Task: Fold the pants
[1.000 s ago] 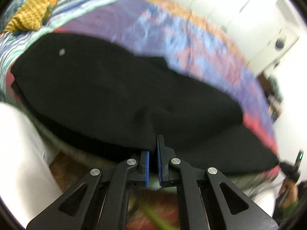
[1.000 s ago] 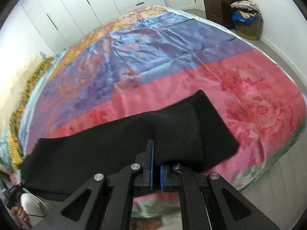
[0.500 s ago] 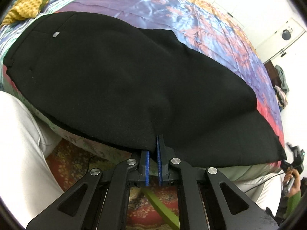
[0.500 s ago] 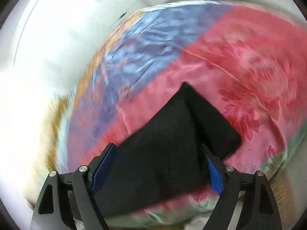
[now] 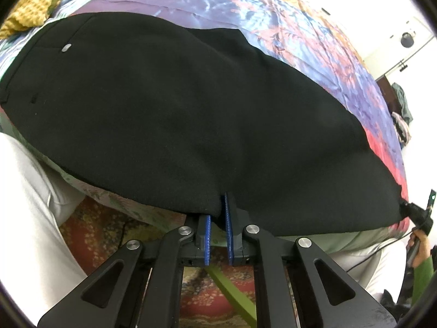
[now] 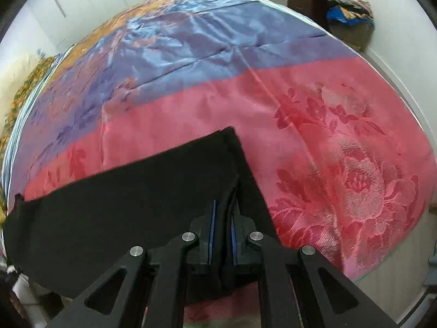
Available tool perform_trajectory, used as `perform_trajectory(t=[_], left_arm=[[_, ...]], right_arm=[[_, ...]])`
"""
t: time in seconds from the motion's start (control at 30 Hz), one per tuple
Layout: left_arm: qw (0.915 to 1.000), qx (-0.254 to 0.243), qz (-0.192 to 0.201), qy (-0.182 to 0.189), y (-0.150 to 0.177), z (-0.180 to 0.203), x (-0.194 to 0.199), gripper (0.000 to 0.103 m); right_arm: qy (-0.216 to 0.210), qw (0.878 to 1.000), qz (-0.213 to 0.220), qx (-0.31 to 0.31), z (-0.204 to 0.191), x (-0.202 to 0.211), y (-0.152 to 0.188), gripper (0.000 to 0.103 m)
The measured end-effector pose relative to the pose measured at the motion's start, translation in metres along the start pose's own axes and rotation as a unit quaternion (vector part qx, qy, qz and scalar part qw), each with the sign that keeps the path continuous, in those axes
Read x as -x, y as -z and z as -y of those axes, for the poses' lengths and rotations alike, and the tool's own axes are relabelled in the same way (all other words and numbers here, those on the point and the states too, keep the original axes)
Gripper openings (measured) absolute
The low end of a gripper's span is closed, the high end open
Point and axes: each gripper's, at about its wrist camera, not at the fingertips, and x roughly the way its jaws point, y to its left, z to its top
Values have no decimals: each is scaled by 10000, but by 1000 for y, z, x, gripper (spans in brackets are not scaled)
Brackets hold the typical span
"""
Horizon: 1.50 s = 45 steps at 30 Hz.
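Note:
Black pants [image 5: 191, 114] lie lengthwise along the near edge of a bed with a shiny bedspread [image 6: 327, 136]; a small silver button [image 5: 66, 47] marks the waist end at the far left. My left gripper [image 5: 218, 218] pinches the pants' near edge between its blue pads, and its jaws are just starting to open. In the right wrist view the leg ends [image 6: 164, 191] rest on the pink band. My right gripper [image 6: 221, 213] is closing, and a thick fold of the black cloth is pressed between its pads. The right gripper [image 5: 415, 213] also shows at the leg end in the left wrist view.
A person's white trouser leg [image 5: 27, 218] stands close on the left, and a green sleeve [image 5: 420, 262] shows on the right. Below the bed edge lie a red patterned carpet [image 5: 95, 232] and a green bar [image 5: 232, 292]. A dresser with piled clothes [image 6: 347, 8] stands behind the bed.
My right gripper opened wide over the leg ends, then closed on a thicker fold of them a little lower. The left gripper kept its pinch on the near edge.

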Motion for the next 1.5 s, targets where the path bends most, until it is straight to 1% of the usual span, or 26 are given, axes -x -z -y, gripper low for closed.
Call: perform_trajectory(t=[0.13, 0.27, 0.37, 0.43, 0.47, 0.5, 0.53, 0.57, 0.63, 0.67, 0.7, 0.73, 0.77, 0.8, 0.87, 0.93, 0.97, 1.0, 1.07, 1.13, 1.2, 1.3, 1.33, 1.4, 1.43, 1.5], left_arm=[[10000, -12, -20, 37, 0, 0, -1, 8], [10000, -30, -68, 28, 0, 1, -4, 9], [9999, 23, -94, 57, 0, -2, -5, 9], [9999, 41, -145, 16, 0, -3, -6, 15], [9998, 59, -174, 0, 0, -3, -5, 20], [9997, 100, -225, -91, 1, -4, -3, 35], [9993, 148, -263, -219, 2, -5, 0, 41], [9989, 214, -256, -341, 3, -7, 7, 43], [9986, 258, 41, -458, 6, -9, 34, 43], [9980, 213, 253, -537, 5, -8, 50, 45], [9972, 158, 438, -584, 4, -6, 64, 50], [9963, 87, 623, -580, 2, -4, 77, 53], [9949, -32, 840, -551, -2, 1, 89, 64], [9941, -140, 942, -514, -8, 4, 95, 69], [9940, -416, 981, -243, -27, 14, 93, 70], [9927, -674, 997, -94, -49, 22, 75, 72], [9916, -772, 1030, -111, -58, 25, 61, 72], [9913, -801, 1031, -187, -64, 23, 50, 72], [9924, -780, 836, -448, -79, 16, 14, 72], [9937, -680, 505, -735, -86, 5, -18, 71], [9933, -638, 337, -903, -83, -5, -36, 70], [9914, -804, 381, -958, -79, 1, -25, 70], [9930, -800, 415, -770, -79, 3, -17, 70], [9947, -800, 638, 72, -80, 8, 7, 71], [9927, -850, 662, 544, -83, 12, 16, 72], [9887, -988, 423, 1045, -95, 20, 13, 78]], right_arm=[[256, 9989, 376, 143, -10, 14, 3, 9], [405, 9991, 104, 11, -2, 4, 2, 9], [530, 9985, -87, 95, 2, -4, 2, 9], [591, 9981, -149, 127, 0, -7, 2, 12], [589, 9981, -163, 115, 1, -7, 2, 18], [611, 9980, -154, 61, 3, -6, 3, 32], [619, 9980, -95, -24, 7, -3, 3, 60], [645, 9978, 50, -132, 11, 4, 3, 80], [922, 9927, 638, -434, 21, 33, 8, 81], [1208, 9855, 1009, -626, 24, 52, 13, 81], [1351, 9803, 1236, -739, 23, 65, 17, 83], [1387, 9765, 1443, -796, 20, 78, 22, 88], [1337, 9751, 1582, -789, 14, 88, 26, 89], [1176, 9762, 1687, -681, 0, 97, 31, 89], [858, 9805, 1715, -443, -26, 102, 35, 89], [223, 9862, 1639, -97, -63, 98, 39, 90], [-78, 9881, 1532, 73, -81, 93, 41, 91], [-465, 9891, 1358, 324, -103, 83, 44, 91], [-816, 9890, 1013, 708, -133, 61, 50, 91], [-774, 9909, 399, 1025, -152, 22, 58, 91], [-590, 9937, -385, 869, -151, -19, 62, 91], [-770, 9945, -317, 641, -147, -24, 55, 99], [-776, 9939, -363, 691, -147, -26, 55, 101], [-654, 9935, -369, 856, -151, -29, 56, 101], [-588, 9933, -359, 933, -153, -30, 55, 102], [-511, 9934, -320, 972, -157, -31, 57, 103]])
